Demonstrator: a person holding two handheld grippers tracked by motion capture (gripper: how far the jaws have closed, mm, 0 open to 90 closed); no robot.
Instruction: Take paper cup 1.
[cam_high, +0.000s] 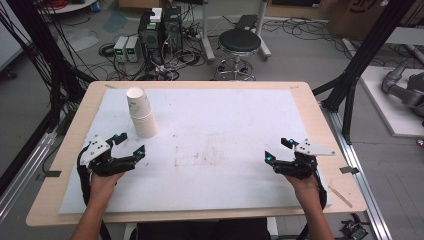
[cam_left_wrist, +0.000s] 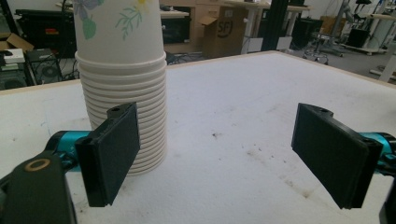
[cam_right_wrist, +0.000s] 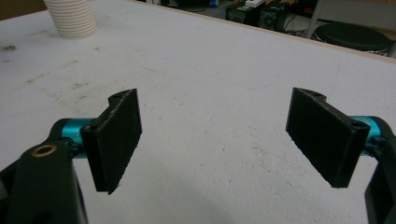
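Note:
A tall stack of white paper cups (cam_high: 140, 112) stands upside down on the white mat (cam_high: 215, 145), at its left side. In the left gripper view the cup stack (cam_left_wrist: 122, 84) rises just beyond the left jaw, with a flower print on the top cup. My left gripper (cam_high: 129, 144) rests near the mat's left front, open, with nothing between its jaws (cam_left_wrist: 219, 156). My right gripper (cam_high: 278, 150) sits at the right front, also open and empty (cam_right_wrist: 215, 140). The cup stack (cam_right_wrist: 72, 17) appears far off at the top left of the right gripper view.
The mat lies on a wooden table (cam_high: 310, 100). Beyond the far edge stand a black stool (cam_high: 239, 47), computer boxes (cam_high: 160, 30) and tangled cables on the floor. A black frame post (cam_high: 360, 60) rises at the right. Faint brown stains (cam_high: 200, 155) mark the mat's middle.

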